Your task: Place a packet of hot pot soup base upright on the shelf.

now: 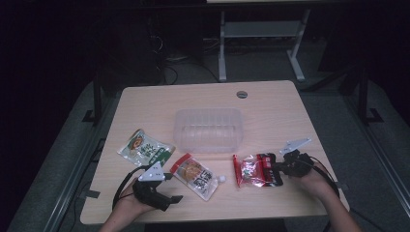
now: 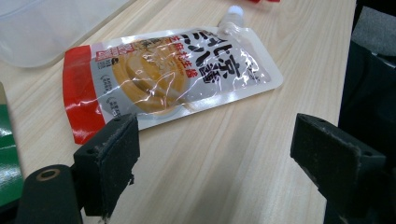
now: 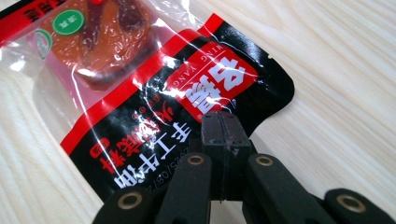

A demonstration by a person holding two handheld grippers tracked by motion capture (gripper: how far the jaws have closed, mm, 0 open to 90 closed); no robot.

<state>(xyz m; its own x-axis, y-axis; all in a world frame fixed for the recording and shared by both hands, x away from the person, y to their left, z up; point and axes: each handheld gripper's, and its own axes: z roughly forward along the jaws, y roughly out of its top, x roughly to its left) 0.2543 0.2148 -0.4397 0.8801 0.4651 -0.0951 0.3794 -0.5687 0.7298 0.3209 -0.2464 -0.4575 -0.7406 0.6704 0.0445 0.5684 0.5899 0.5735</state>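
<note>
Black jaws of the right gripper (image 3: 223, 135) pinch the red-black packet's (image 3: 154, 93) edge, a contact the dim high view blurs. Left gripper (image 2: 215, 154) is spread before the spouted pouch (image 2: 173, 74), whose print is illegible from above.

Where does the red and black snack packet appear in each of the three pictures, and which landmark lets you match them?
High view: the red and black packet lies right of centre, at the right gripper.
Left gripper view: a red scrap at the top edge may be it; I cannot tell.
Right gripper view: it spreads from the upper left, with the jaws closed on its black edge.
Shared landmark: the light wooden table.
</note>
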